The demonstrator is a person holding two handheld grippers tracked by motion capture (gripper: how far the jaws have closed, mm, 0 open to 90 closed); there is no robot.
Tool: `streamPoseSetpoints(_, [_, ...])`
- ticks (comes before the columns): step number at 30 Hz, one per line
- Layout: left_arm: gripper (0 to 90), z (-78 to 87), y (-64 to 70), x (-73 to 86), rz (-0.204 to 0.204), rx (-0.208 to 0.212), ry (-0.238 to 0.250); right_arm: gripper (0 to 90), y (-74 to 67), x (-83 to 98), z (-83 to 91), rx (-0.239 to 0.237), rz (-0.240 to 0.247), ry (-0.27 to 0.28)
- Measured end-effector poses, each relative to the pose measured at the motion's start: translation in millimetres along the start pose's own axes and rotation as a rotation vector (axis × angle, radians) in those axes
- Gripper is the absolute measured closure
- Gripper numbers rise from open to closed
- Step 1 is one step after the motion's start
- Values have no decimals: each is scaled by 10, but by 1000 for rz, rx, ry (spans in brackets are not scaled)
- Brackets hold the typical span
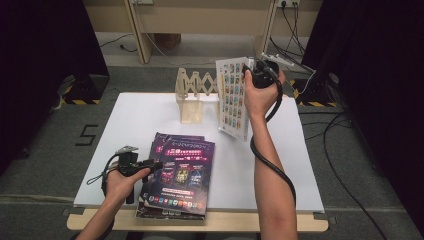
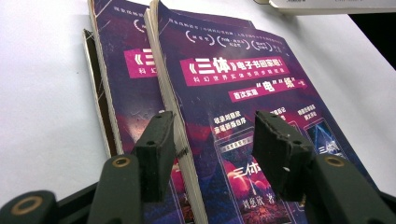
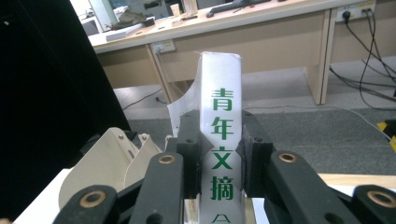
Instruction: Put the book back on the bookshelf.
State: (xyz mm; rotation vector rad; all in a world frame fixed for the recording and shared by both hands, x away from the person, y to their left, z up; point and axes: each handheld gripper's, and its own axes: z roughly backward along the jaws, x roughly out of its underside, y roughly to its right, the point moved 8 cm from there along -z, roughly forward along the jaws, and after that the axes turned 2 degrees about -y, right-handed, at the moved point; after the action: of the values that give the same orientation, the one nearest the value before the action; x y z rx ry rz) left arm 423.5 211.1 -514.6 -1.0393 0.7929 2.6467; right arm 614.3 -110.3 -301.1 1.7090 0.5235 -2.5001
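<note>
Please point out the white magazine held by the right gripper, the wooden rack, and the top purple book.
white magazine (image 1: 234, 97), high view, cover
wooden rack (image 1: 192, 107), high view, front panel
top purple book (image 1: 185, 172), high view, cover

Purple magazines, white green-lettered spine

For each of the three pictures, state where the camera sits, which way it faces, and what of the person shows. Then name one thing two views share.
High view: above the table's near edge, facing forward and down; both forearms and hands show.
Left gripper view: on the left gripper, looking along open jaws over the purple books.
Right gripper view: on the right gripper, facing desks, jaws clamping a white magazine.
Shared: the high view also shows books and magazine.
</note>
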Motion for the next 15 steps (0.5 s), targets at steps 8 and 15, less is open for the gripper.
streamPoseSetpoints(8, [478, -9, 0, 6, -3, 3, -4, 741, -37, -28, -114, 4, 0, 38])
streamPoseSetpoints(15, [478, -5, -13, 2, -4, 4, -2, 740, -66, 40, -122, 10, 52, 68])
